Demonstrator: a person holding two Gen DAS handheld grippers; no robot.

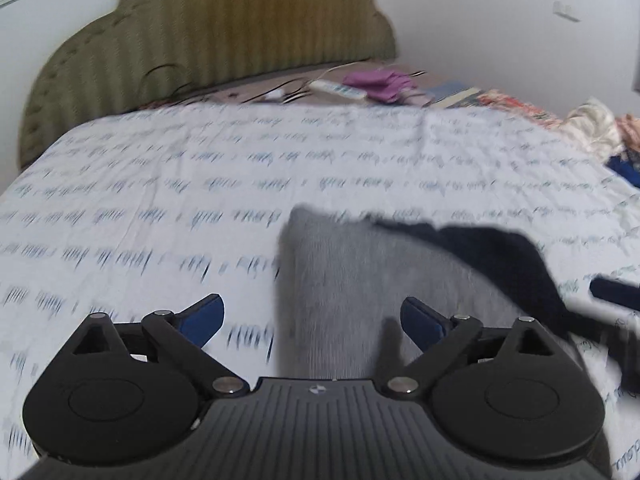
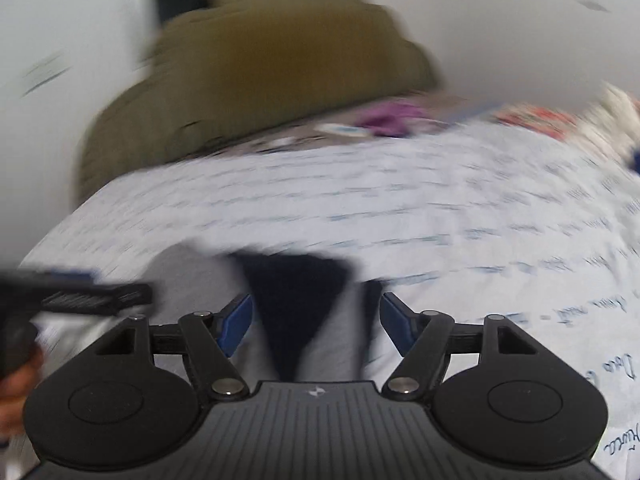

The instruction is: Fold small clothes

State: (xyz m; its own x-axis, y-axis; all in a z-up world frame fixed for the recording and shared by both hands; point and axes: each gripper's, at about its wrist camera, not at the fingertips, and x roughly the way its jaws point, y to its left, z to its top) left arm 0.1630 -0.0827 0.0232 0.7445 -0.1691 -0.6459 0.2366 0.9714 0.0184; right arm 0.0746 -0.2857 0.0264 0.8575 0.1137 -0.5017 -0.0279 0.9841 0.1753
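Observation:
A small grey garment [image 1: 340,272] with a dark navy part [image 1: 492,248] lies on the white printed bedsheet [image 1: 160,184]. My left gripper [image 1: 312,320] is open above its near left edge, with nothing between the blue pads [image 1: 202,322]. In the right wrist view the same grey garment [image 2: 192,280] and its navy part [image 2: 292,296] lie just ahead. My right gripper [image 2: 316,326] is open over them, pads apart from the cloth. The right gripper shows at the right edge of the left wrist view, and the left gripper at the left edge of the right wrist view.
An olive padded headboard [image 1: 224,28] stands behind the bed. A white power strip [image 1: 340,90], purple cloth [image 1: 380,82] and a pile of patterned fabrics [image 1: 532,114] lie along the far side. A hand [image 2: 16,384] shows at the left edge.

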